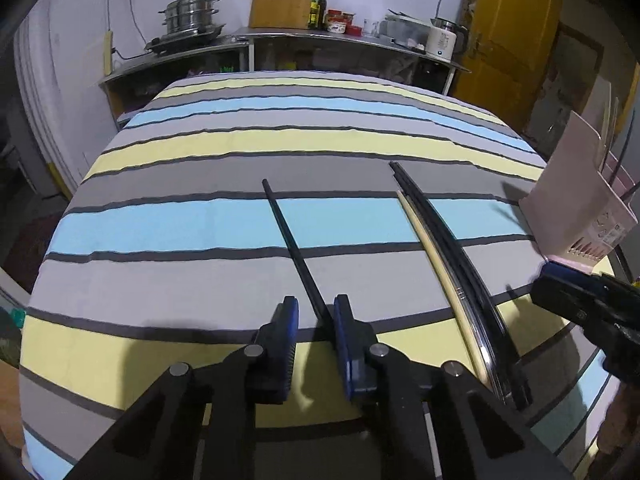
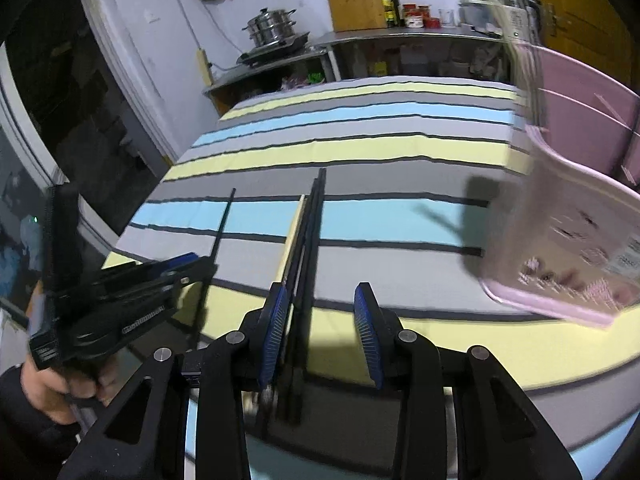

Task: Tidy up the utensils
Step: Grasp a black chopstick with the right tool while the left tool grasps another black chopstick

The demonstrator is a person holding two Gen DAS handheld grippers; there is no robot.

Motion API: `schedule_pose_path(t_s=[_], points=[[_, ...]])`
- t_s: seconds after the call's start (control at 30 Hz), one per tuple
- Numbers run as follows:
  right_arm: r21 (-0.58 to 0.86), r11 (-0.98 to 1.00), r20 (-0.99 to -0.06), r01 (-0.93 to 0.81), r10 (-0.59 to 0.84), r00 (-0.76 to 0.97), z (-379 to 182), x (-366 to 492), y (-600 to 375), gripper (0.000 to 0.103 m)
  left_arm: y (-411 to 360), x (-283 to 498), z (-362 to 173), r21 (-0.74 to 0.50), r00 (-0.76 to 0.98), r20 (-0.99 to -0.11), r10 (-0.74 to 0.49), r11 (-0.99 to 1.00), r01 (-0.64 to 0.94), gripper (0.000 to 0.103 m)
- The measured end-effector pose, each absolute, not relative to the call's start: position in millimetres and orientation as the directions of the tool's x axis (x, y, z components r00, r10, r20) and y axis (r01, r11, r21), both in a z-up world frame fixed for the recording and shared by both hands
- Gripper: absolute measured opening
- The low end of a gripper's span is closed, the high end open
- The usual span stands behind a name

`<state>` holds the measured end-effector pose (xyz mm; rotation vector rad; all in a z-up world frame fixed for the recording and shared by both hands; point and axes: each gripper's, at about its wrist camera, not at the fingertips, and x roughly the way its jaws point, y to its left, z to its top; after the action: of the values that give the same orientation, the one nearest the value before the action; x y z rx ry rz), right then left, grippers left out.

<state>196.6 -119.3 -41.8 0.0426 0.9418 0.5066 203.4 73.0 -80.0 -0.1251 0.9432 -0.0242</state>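
Left gripper (image 1: 314, 316) has its jaws spread around a lone black chopstick (image 1: 286, 232) on the striped cloth (image 1: 200, 220), not clearly pinching. Right gripper (image 2: 322, 312) sits open over the chopstick bundle (image 2: 308, 232), pink holder (image 2: 568, 248) nearby.

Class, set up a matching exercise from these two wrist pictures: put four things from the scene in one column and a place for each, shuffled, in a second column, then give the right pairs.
Things:
1. single black chopstick
2. cream chopstick
3. pink holder
4. steamer pot

Places:
A. on the far counter
B. between the left gripper fingers
C. at the cloth's right edge
D. beside the black bundle

Pairs: 1-B, 2-D, 3-C, 4-A
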Motion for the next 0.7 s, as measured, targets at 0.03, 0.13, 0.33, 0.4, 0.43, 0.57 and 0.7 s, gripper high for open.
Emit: schedule_pose_path(t_s=[0.03, 0.13, 0.33, 0.4, 0.43, 0.57, 0.7], points=[[0.241, 0.883, -0.768, -0.402, 0.427, 0.478, -44.8, 201.6, -113.8, 0.034, 75.4, 202.2, -80.3, -0.126, 0.585, -0.807, -0.082, 0.991, -0.034, 0.018], [0.224, 0.886, -0.780, -0.405, 0.412, 0.471, -53.3, 216.4, -103.1, 0.032, 80.0, 203.1, -81.0, -0.146, 0.576, -0.811, -0.103, 0.989, -0.029, 0.020], [0.204, 0.897, -0.810, -0.391, 0.380, 0.447, -70.1, 238.7, -94.4, 0.026, 80.5, 211.4, -82.3, -0.164, 0.571, -0.813, -0.114, 0.986, -0.037, 0.020], [0.211, 0.899, -0.809, -0.384, 0.381, 0.448, -73.0, 241.8, -96.2, 0.025, 80.1, 215.1, -82.5, -0.166, 0.573, -0.812, -0.115, 0.985, -0.037, 0.020], [0.213, 0.899, -0.808, -0.383, 0.382, 0.448, -73.0, 242.5, -96.1, 0.025, 79.7, 217.4, -82.5, -0.165, 0.574, -0.811, -0.114, 0.986, -0.036, 0.020], [0.190, 0.899, -0.811, -0.394, 0.369, 0.453, -72.0, 241.4, -96.5, 0.025, 79.0, 222.2, -82.5, -0.162, 0.574, -0.811, -0.111, 0.986, -0.038, 0.020], [0.159, 0.906, -0.822, -0.392, 0.342, 0.455, -71.0, 244.3, -91.5, 0.025, 78.9, 228.9, -82.6, -0.167, 0.576, -0.810, -0.113, 0.985, -0.040, 0.020]])
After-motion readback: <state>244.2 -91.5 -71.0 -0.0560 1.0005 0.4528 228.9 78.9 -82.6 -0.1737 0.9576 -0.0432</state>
